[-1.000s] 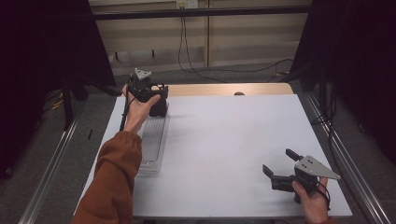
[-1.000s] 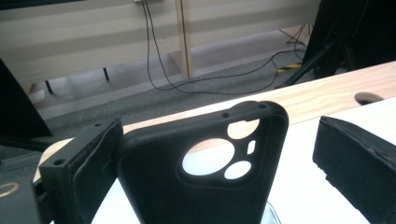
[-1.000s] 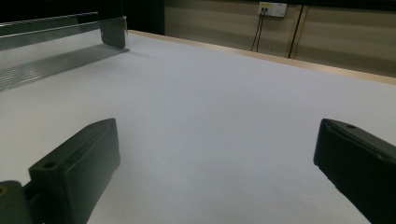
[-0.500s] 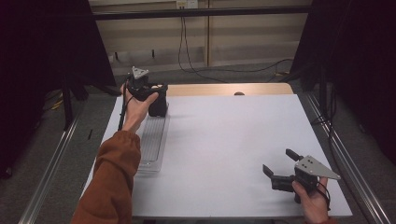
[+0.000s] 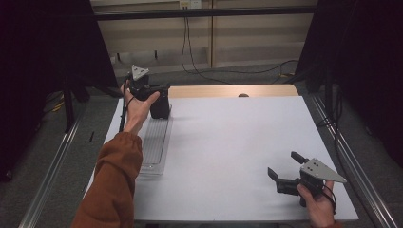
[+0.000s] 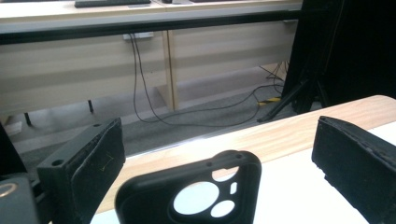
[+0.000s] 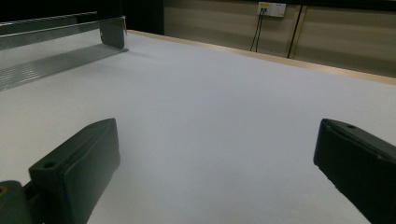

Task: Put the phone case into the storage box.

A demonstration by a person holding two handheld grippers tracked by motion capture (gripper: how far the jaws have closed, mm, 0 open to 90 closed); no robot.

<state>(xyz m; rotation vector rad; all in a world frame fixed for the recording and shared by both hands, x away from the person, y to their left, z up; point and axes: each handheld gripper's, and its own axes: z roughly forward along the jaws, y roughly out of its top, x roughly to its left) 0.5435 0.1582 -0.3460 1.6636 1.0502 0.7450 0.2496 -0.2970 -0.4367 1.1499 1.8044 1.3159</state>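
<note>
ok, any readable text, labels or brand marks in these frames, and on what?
None can be read.
Black phone case between the left gripper fingers: camera cut-outs, no brand or lettering visible.
Wall socket: too small to tell any marking.
Clear tray: no label visible.

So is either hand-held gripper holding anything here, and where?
Nothing held: the black phone case stands between the left hand-held gripper's open jaws, untouched.

My jaws are matte black, my left gripper [image 5: 159,97] and right gripper [image 5: 285,172] each carry a grey plate, the phone case [image 6: 196,193] is black, the rack [image 5: 154,142] clear and ribbed, the table [image 5: 237,142] white with a pale wood edge, my sleeve [image 5: 114,185] rust-orange.
</note>
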